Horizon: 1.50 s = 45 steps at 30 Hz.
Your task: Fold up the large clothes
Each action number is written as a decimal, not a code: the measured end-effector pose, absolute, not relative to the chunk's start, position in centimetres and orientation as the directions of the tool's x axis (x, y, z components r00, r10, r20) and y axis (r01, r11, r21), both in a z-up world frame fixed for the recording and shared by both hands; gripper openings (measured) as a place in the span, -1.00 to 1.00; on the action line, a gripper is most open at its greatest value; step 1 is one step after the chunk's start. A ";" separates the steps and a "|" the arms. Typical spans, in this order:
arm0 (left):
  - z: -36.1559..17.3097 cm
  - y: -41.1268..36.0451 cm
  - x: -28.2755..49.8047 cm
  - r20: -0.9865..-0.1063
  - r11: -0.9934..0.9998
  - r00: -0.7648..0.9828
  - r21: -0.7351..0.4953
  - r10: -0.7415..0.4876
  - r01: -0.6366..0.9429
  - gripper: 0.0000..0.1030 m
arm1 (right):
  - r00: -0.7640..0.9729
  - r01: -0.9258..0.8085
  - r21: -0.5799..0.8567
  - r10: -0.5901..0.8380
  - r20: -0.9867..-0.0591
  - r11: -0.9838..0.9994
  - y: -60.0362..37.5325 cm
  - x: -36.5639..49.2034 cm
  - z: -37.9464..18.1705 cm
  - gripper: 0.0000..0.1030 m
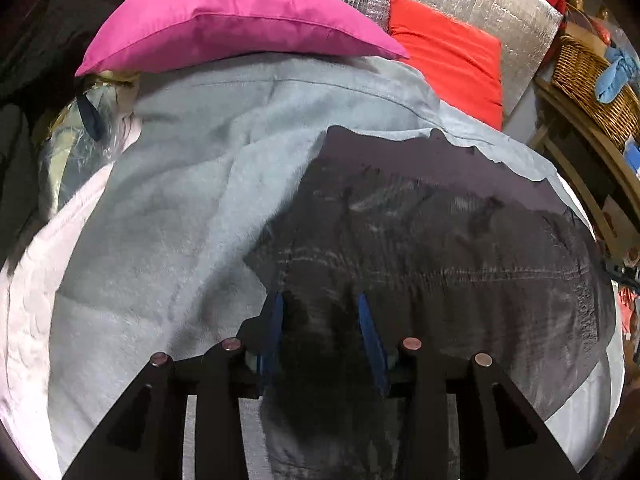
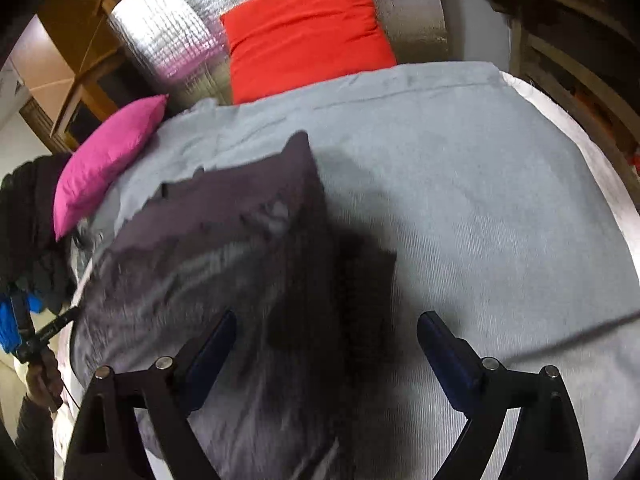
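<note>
While the dark garment [image 1: 440, 248] lies spread on the grey blanket [image 1: 168, 208], we see our left gripper [image 1: 322, 320] partly spread over its near edge and our right gripper [image 2: 326, 344] wide apart, holding nothing. No readable writing.

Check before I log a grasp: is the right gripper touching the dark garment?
Cannot tell. In the right wrist view the right gripper is open above the blurred dark garment; neither contact nor gap shows plainly.
</note>
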<state>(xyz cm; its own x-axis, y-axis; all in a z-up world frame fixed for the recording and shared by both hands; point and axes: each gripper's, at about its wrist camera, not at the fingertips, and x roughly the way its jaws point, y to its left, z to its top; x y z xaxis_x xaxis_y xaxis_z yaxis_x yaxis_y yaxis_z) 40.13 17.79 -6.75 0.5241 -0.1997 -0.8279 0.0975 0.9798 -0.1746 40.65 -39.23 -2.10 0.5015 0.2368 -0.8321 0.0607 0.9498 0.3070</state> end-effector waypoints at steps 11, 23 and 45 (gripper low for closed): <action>-6.5 17.7 40.2 -0.836 0.982 0.517 -0.170 -0.186 0.079 -0.22 | 0.464 0.048 0.351 0.290 -0.837 0.935 -37.9 40.4 -3.0 -0.10; -8.3 15.7 40.6 -0.869 0.994 0.486 -0.047 -0.091 0.102 -0.83 | 0.524 0.036 0.231 0.179 -0.833 0.972 -37.7 39.1 -0.1 -0.85; -5.5 3.4 33.3 -0.754 0.969 0.657 0.161 -0.001 0.186 -0.03 | 0.540 -0.009 0.480 0.408 -0.736 0.877 -30.7 35.6 -1.4 -0.42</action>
<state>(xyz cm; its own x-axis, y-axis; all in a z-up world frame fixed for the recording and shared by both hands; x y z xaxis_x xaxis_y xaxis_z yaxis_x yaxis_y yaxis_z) 33.25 3.40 -5.49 0.6565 -0.0006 -0.7543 0.1863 0.9691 0.1614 35.57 -30.69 -1.41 0.5403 0.4079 -0.7360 -0.0086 0.8773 0.4798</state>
